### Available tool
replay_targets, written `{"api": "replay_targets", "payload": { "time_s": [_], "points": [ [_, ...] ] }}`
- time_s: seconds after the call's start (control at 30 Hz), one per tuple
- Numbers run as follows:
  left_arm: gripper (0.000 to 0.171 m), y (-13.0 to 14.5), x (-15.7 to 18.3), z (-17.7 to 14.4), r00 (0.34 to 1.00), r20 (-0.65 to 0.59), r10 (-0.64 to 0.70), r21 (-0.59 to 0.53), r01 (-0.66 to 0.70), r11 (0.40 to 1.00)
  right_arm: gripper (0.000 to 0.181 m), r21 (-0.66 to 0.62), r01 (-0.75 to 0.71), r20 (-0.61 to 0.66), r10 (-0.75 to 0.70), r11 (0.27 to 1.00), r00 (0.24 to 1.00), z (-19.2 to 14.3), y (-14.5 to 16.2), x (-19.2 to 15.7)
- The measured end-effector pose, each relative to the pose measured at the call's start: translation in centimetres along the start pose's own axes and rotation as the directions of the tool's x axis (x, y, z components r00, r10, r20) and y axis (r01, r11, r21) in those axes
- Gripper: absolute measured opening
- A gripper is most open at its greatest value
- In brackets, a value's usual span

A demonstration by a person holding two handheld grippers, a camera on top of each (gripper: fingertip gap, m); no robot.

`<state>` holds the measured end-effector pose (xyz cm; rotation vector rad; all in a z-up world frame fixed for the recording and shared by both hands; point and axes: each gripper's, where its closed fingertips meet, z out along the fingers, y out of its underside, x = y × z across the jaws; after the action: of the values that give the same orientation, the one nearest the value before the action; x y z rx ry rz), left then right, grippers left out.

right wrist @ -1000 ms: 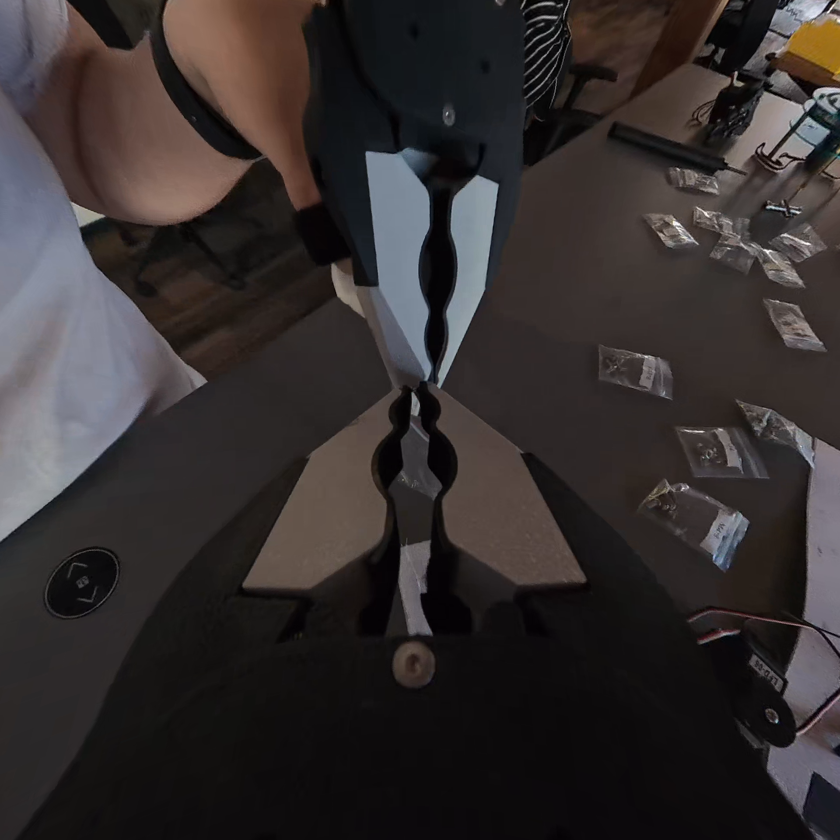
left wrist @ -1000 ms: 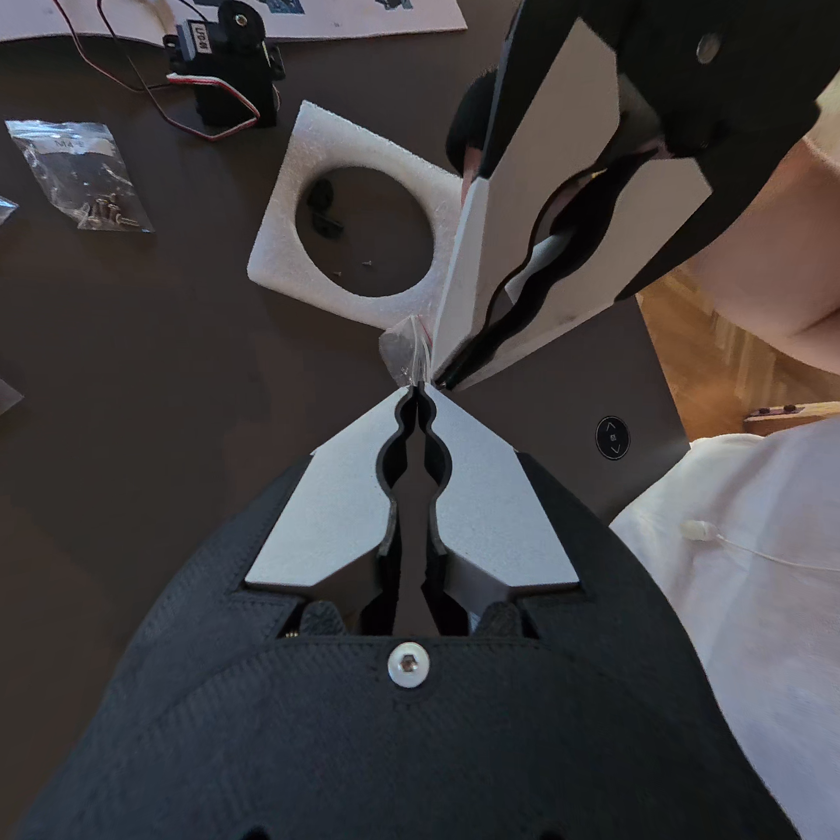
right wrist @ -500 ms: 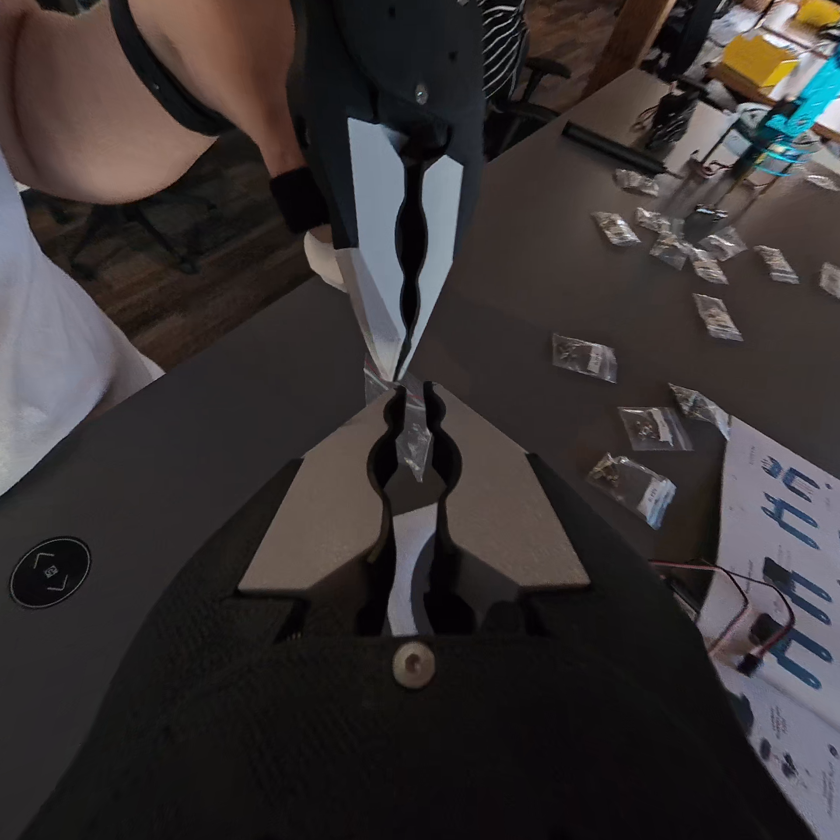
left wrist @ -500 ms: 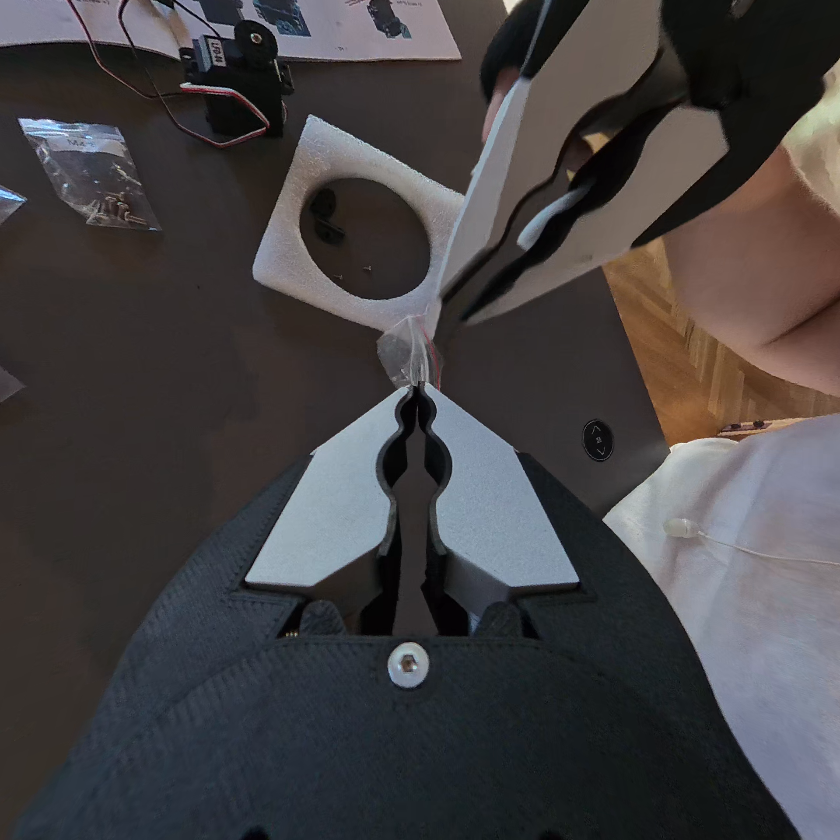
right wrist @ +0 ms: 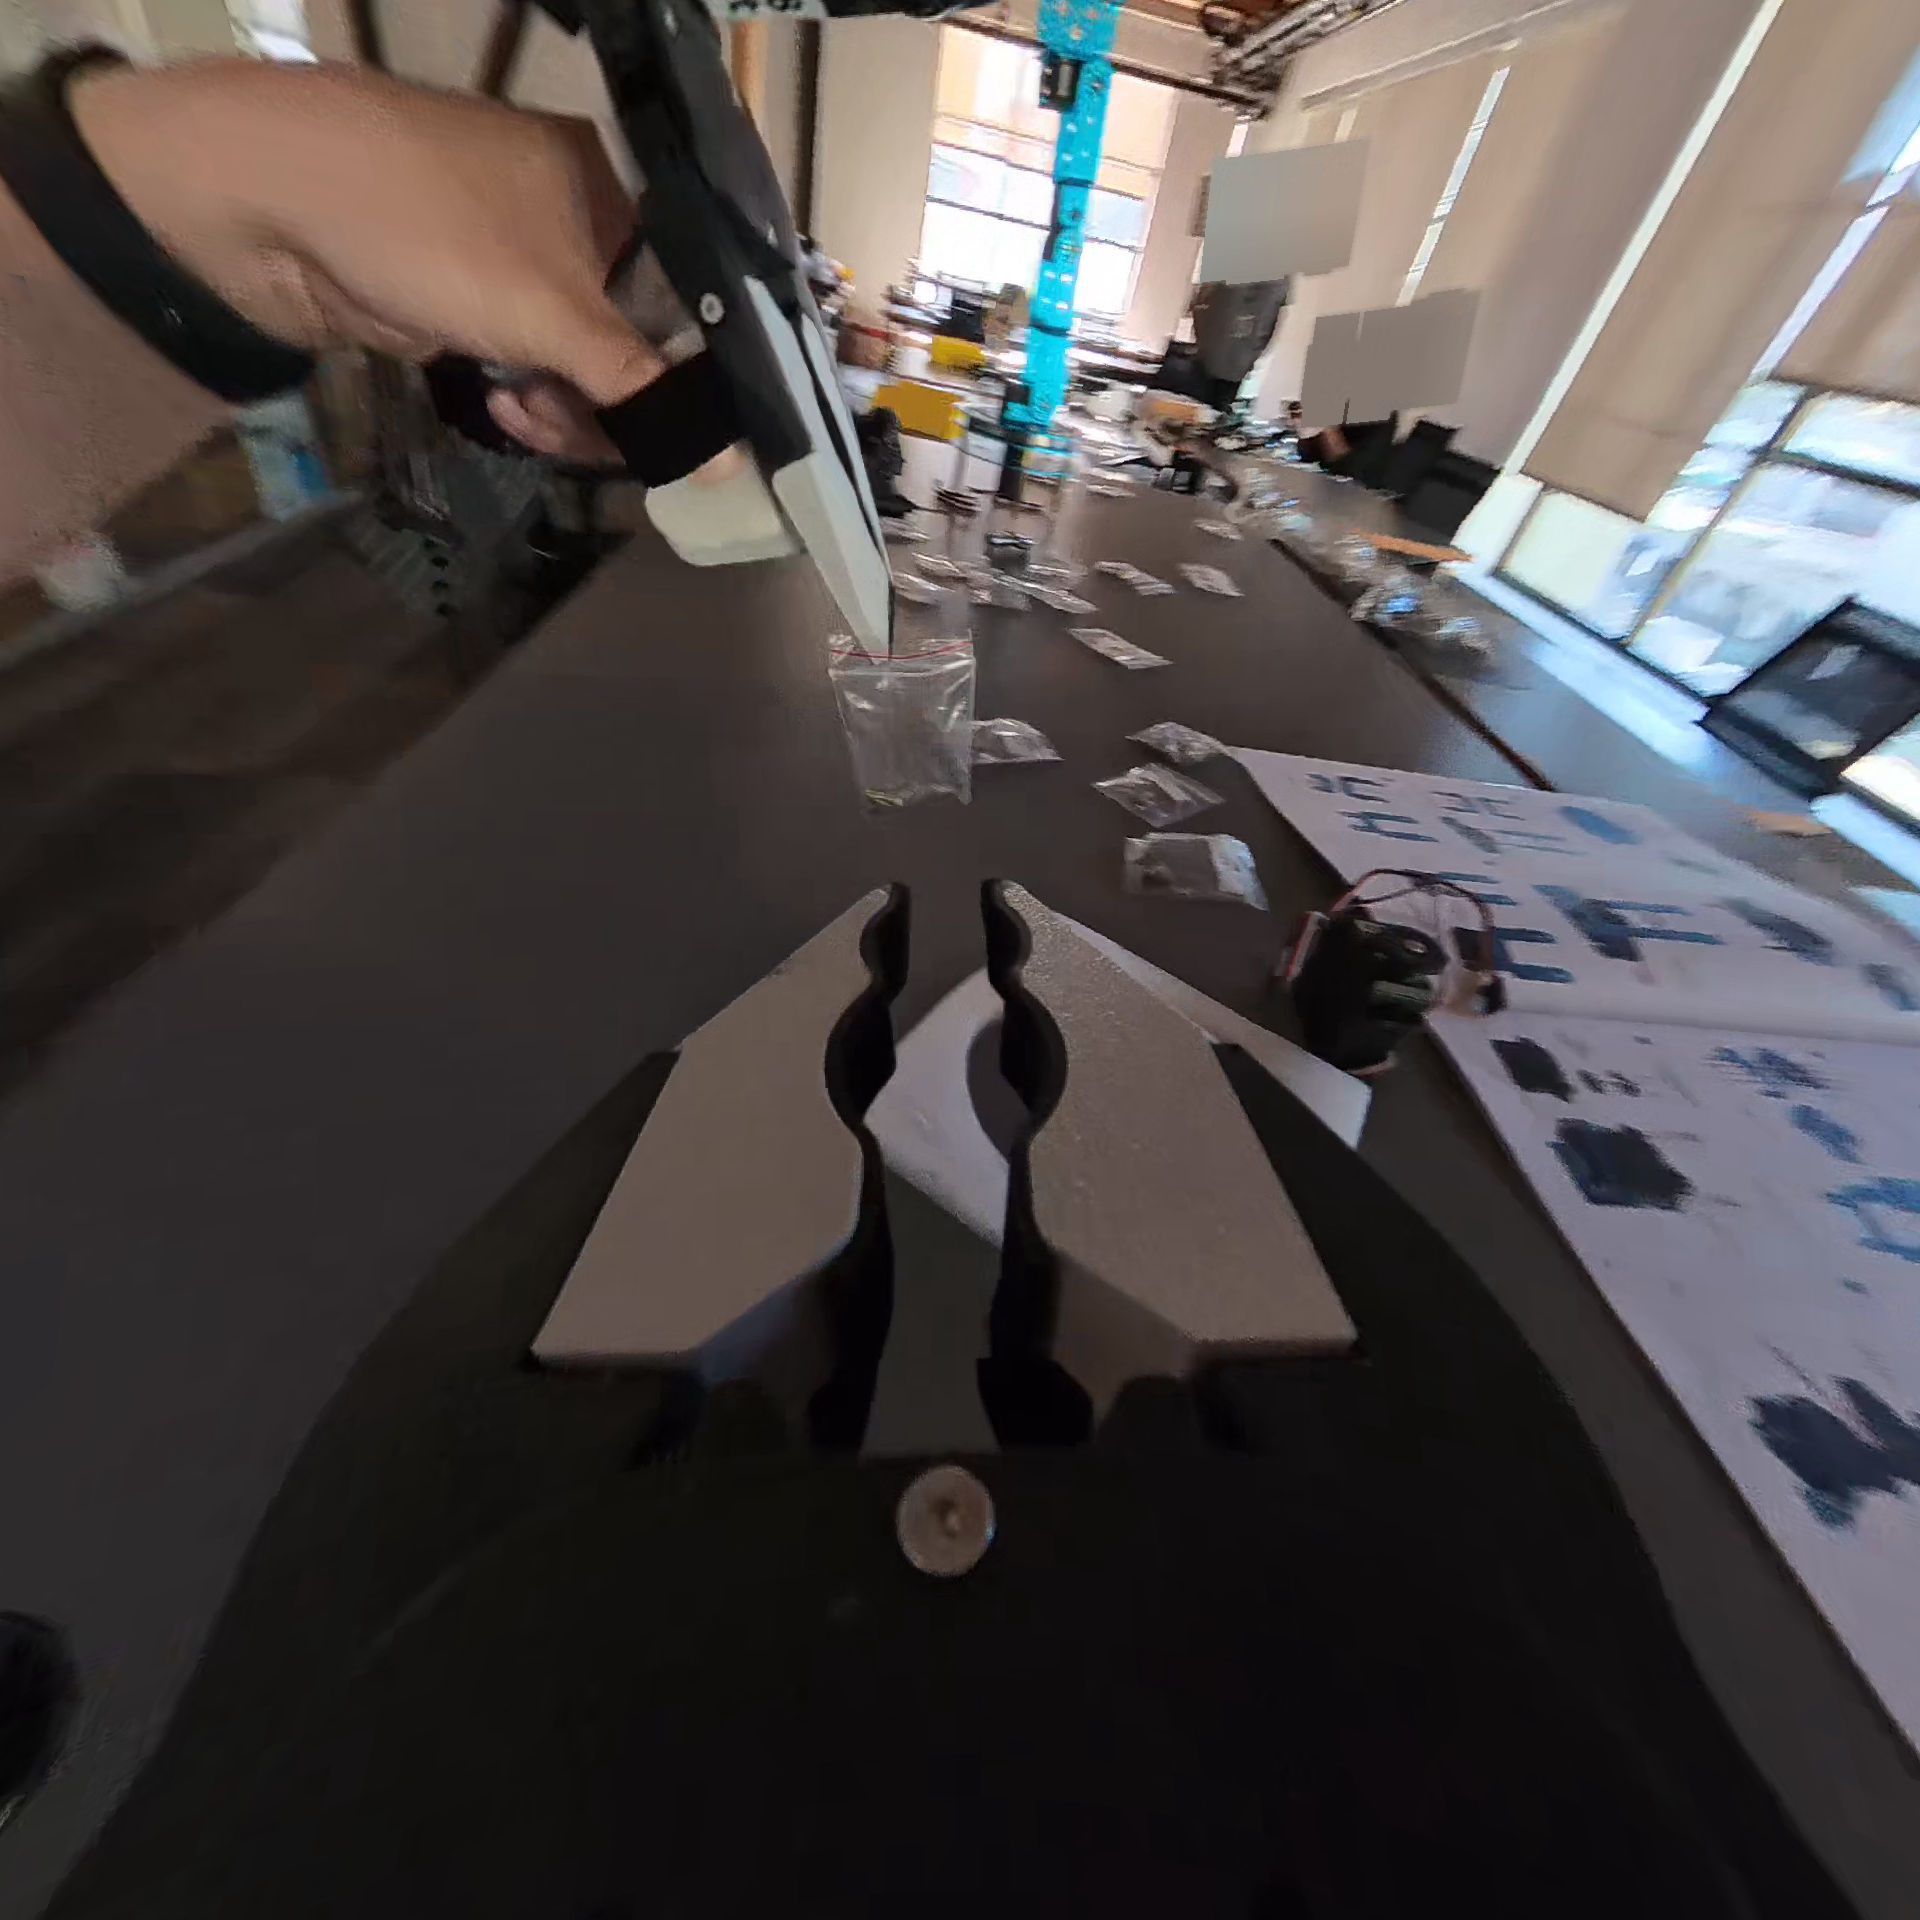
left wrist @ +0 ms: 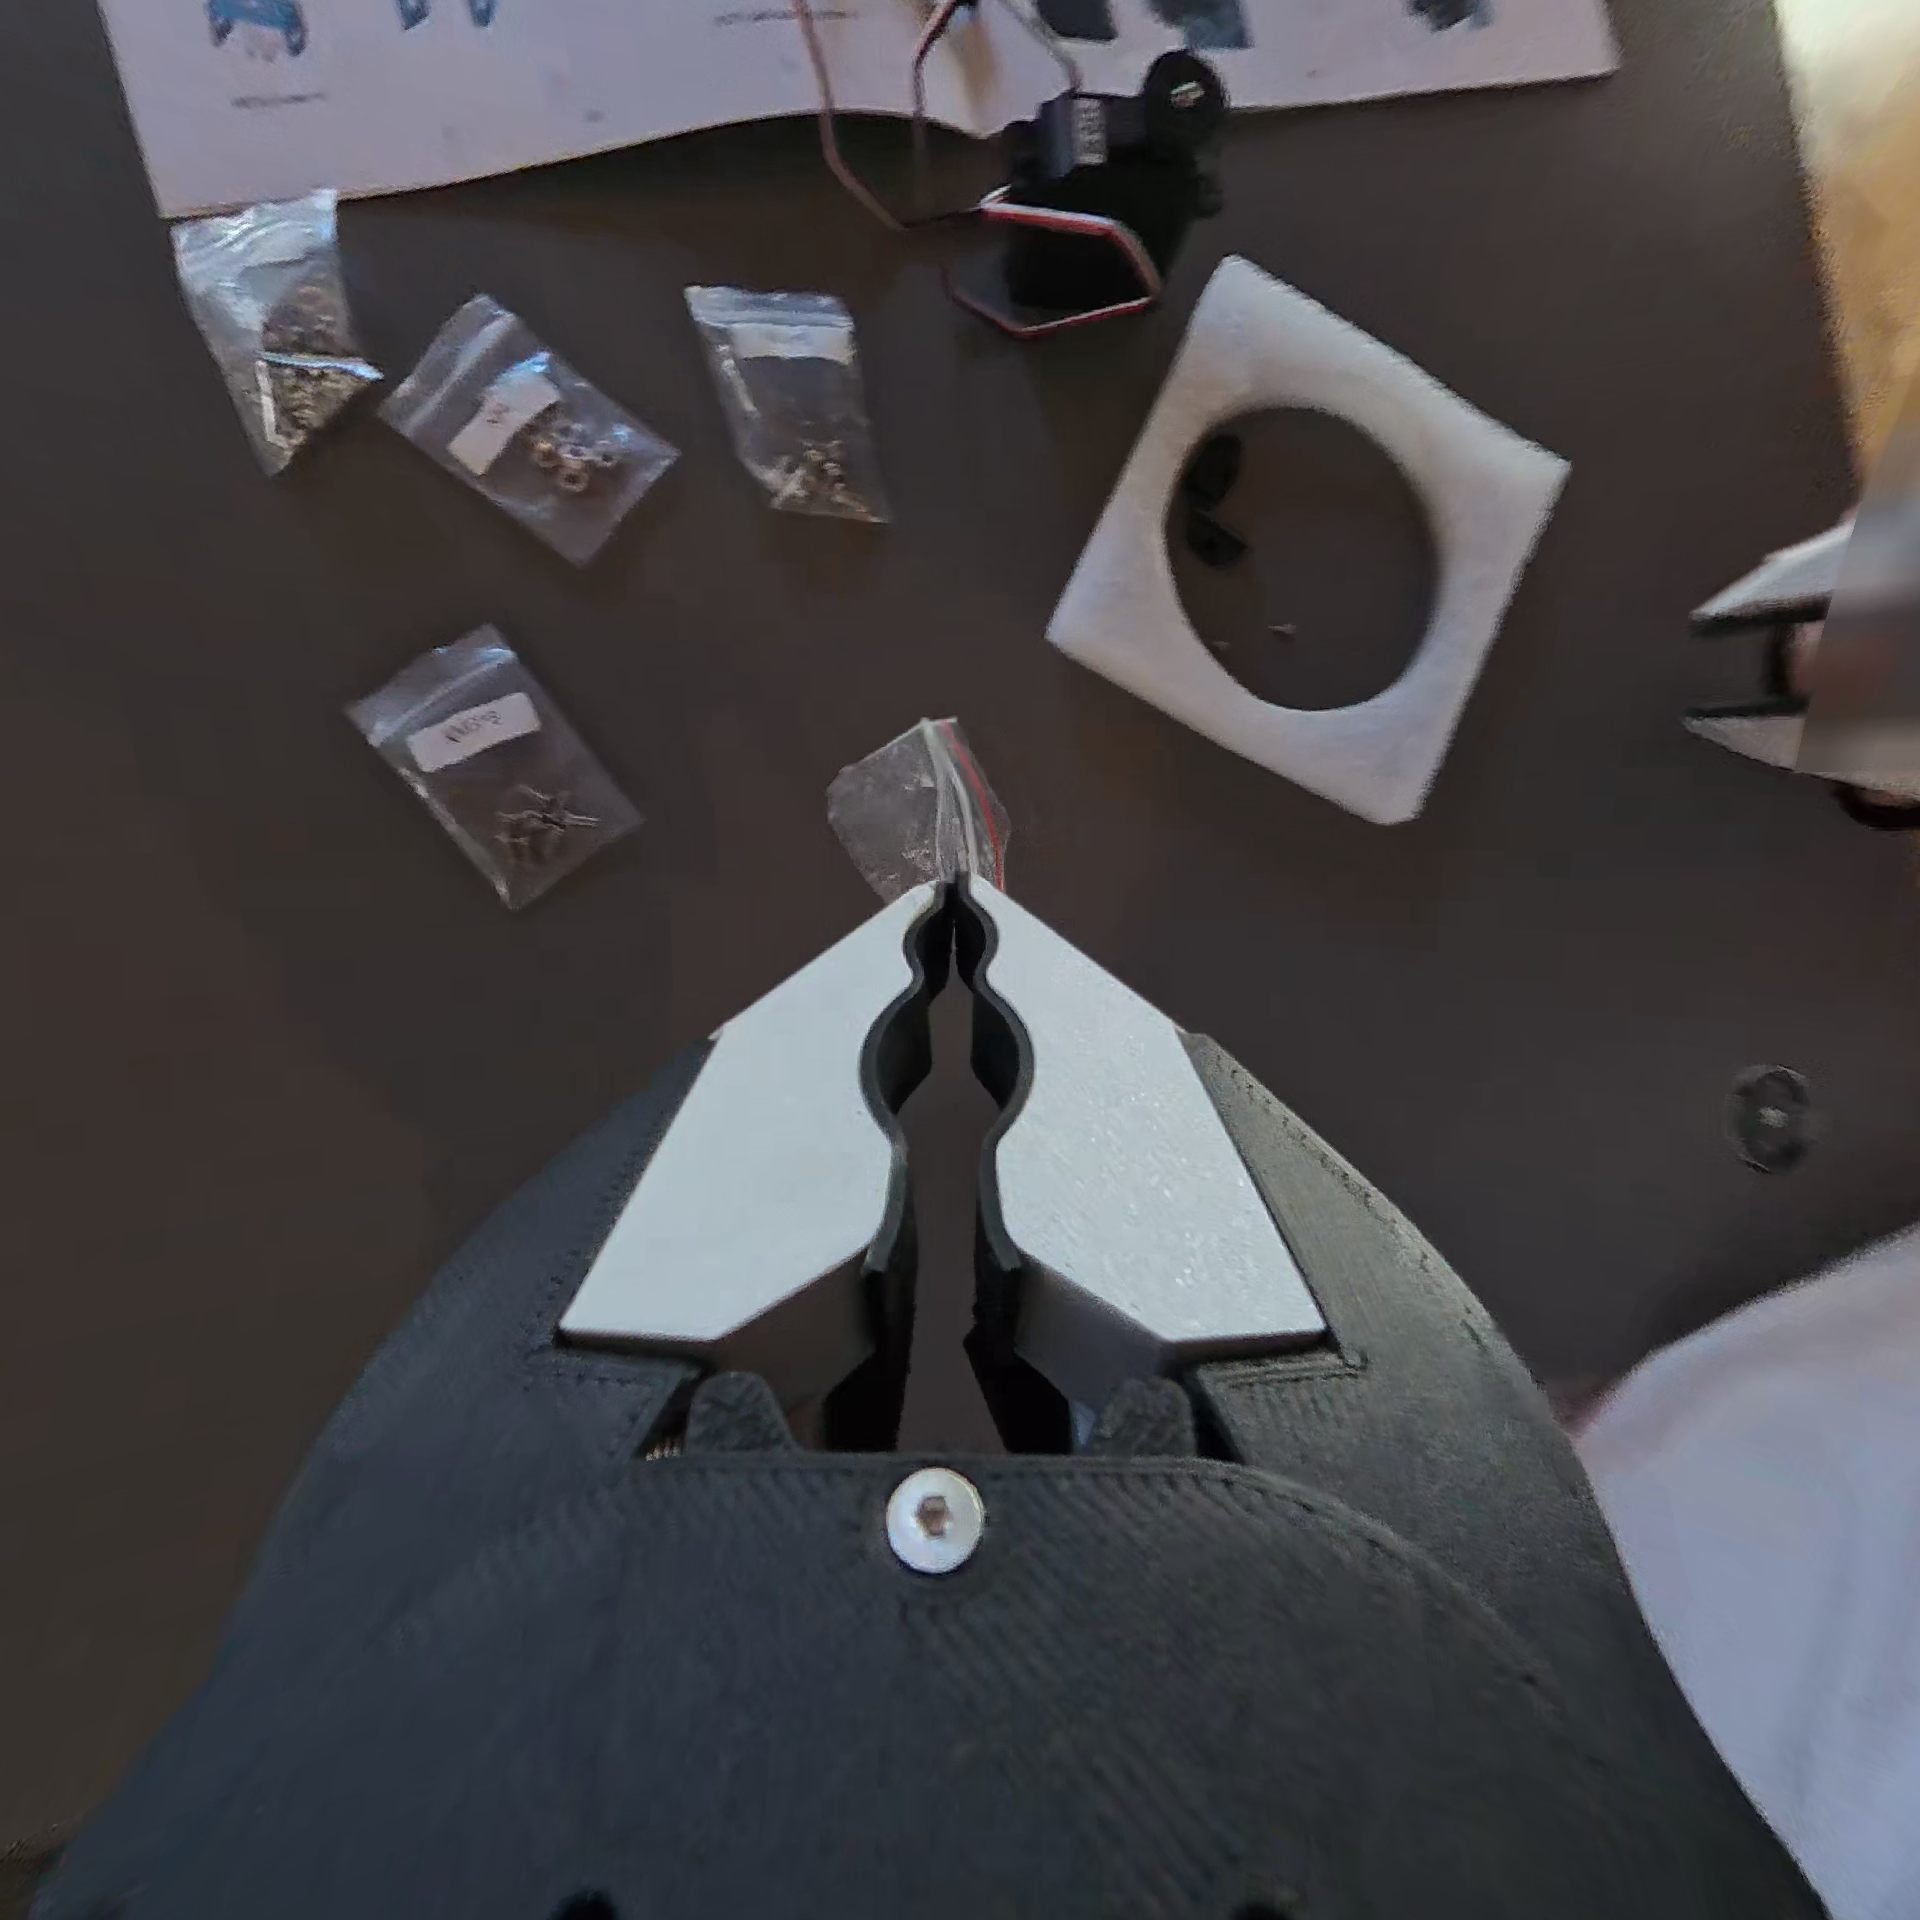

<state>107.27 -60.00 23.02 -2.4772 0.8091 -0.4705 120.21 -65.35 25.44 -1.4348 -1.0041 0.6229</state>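
Observation:
My left gripper is shut on the top edge of a small clear zip bag with a red strip. In the right wrist view the bag hangs down from the left gripper's tips over the dark table. My right gripper is open and empty, a short way back from the bag. It stands above a white foam square with a round hole. It also shows at the right edge of the left wrist view, apart from the bag.
The foam square lies right of the bag, with small dark parts in its hole. A black servo with wires and a printed sheet lie behind. Several screw bags lie to the left. A round button sits near the table's right edge. The gap from one gripper's tips to the other's is roughly 15 cm. Measured from the fingertips, the white foam square is 8 cm or so from the right gripper and 15 cm from the left. It turns up in the left wrist view as well.
My right gripper has opened, let go of the bag and pulled away to the right. My left gripper keeps the bag and has shifted left over the table.

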Motion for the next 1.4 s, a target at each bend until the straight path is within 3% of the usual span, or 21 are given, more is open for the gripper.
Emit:
{"api": "replay_targets", "payload": {
  "time_s": [0.13,0.27,0.37,0.47,0.57,0.63,0.73,0.83,1.07,1.23,1.4],
  "points": [
    [0.0,0.7,-0.2,2.5,0.997,0.054,0.06,-0.096,-0.055,0.994,0.012,-0.081,0.082,-0.085,-0.089,0.993,0.992,0.1,1.9,0.1],
    [0.0,2.4,0.3,4.1,0.986,0.09,0.141,-0.176,-0.124,0.977,0.013,-0.098,0.036,-0.115,-0.047,0.995,0.992,-0.1,2.2,0.8],
    [0.0,3.1,1.4,4.8,0.992,0.055,0.118,-0.171,-0.107,0.98,0.013,-0.069,-0.005,-0.159,-0.006,0.998,0.987,-0.4,2.0,1.7],
    [0.004,3.2,2.5,4.9,0.998,-0.006,0.062,-0.129,-0.062,0.99,0.013,-0.063,-0.045,-0.184,0.032,0.997,0.982,-0.5,2.0,2.5],
    [0.029,2.9,3.3,4.7,0.999,-0.049,0.019,-0.074,-0.022,0.997,0.014,-0.034,-0.082,-0.188,0.074,0.996,0.979,-0.8,1.8,2.9],
    [0.036,2.2,3.7,4.3,0.997,-0.069,0.016,0.001,-0.016,1.0,0.014,-0.001,-0.103,-0.194,0.101,0.995,0.976,-1.2,1.5,3.2],
    [0.054,1.0,3.4,2.8,0.999,-0.029,0.036,0.148,-0.031,0.988,0.016,0.044,-0.151,-0.205,0.157,0.988,0.966,-1.7,1.3,3.9],
    [0.076,0.9,1.2,1.8,0.996,0.087,0.033,0.274,-0.056,0.96,0.02,0.086,-0.212,-0.229,0.226,0.974,0.947,-2.3,1.2,4.8],
    [0.063,2.1,-1.7,-0.6,0.991,0.121,-0.057,0.536,-0.017,0.844,0.037,0.068,-0.347,-0.372,0.346,0.936,0.861,-3.0,3.0,7.8],
    [0.059,3.9,-5.3,-0.5,0.962,0.246,-0.119,0.521,-0.028,0.853,0.034,0.117,-0.409,-0.443,0.417,0.905,0.794,-4.3,3.5,9.5],
    [0.046,4.2,-7.4,-0.6,0.947,0.27,-0.174,0.522,0.008,0.853,0.02,0.181,-0.543,-0.455,0.559,0.82,0.693,-5.2,4.7,11.1]
  ]
}}
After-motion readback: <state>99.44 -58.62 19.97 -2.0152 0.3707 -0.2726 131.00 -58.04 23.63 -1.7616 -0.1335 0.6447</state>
